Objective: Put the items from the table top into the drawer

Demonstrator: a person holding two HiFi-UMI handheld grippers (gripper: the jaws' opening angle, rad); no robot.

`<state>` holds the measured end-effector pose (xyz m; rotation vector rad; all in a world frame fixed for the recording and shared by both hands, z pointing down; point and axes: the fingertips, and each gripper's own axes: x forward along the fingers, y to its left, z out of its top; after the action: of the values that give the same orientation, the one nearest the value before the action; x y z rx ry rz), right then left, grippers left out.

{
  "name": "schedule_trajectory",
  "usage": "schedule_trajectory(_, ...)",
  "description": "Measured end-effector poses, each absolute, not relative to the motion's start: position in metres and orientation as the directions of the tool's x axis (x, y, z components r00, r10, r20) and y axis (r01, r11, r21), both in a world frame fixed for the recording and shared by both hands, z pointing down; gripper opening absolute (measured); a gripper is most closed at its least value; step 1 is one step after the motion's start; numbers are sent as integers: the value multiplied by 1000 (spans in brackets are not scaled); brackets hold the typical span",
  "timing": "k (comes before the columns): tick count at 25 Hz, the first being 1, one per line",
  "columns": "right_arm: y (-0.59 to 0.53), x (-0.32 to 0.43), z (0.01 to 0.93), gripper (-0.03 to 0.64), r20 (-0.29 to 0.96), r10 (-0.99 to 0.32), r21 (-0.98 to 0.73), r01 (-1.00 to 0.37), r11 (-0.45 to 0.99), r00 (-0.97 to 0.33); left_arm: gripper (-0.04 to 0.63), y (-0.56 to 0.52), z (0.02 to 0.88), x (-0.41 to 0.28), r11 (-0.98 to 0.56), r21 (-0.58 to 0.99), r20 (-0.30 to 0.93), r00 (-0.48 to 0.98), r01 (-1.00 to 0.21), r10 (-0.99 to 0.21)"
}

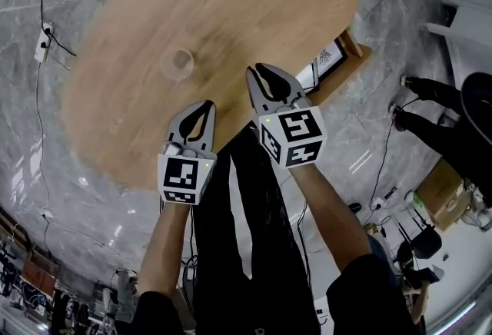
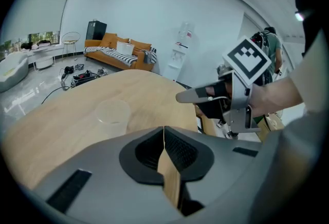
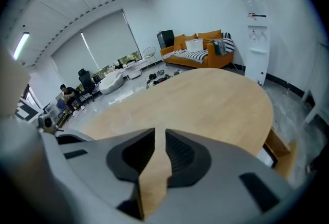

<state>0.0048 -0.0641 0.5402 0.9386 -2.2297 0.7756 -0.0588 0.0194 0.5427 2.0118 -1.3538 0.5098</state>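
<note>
- Cup (image 1: 181,62): translucent, frosted, upright, open mouth up. It stands alone near the middle of the wooden table top (image 1: 231,11).
- Drawer (image 1: 355,51): light wood, pulled open, jutting from under the table's edge. A black-framed white sheet (image 1: 328,58) lies flat inside.

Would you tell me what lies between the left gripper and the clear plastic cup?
Only bare wooden tabletop separates left gripper from cup, per head view.
</note>
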Motion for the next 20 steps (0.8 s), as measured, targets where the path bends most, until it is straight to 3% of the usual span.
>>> schedule_trajectory(11,-58,-97,538,117,698,-297,-285,-633,720,-652,15,42,552,-108,-145,311,645,320,-939,-694)
schedule_trajectory(20,-62,-122,562,132,748,-265,-222,-606,764,-608,15,58,559,-131,-73,321,655,277,-944,-703)
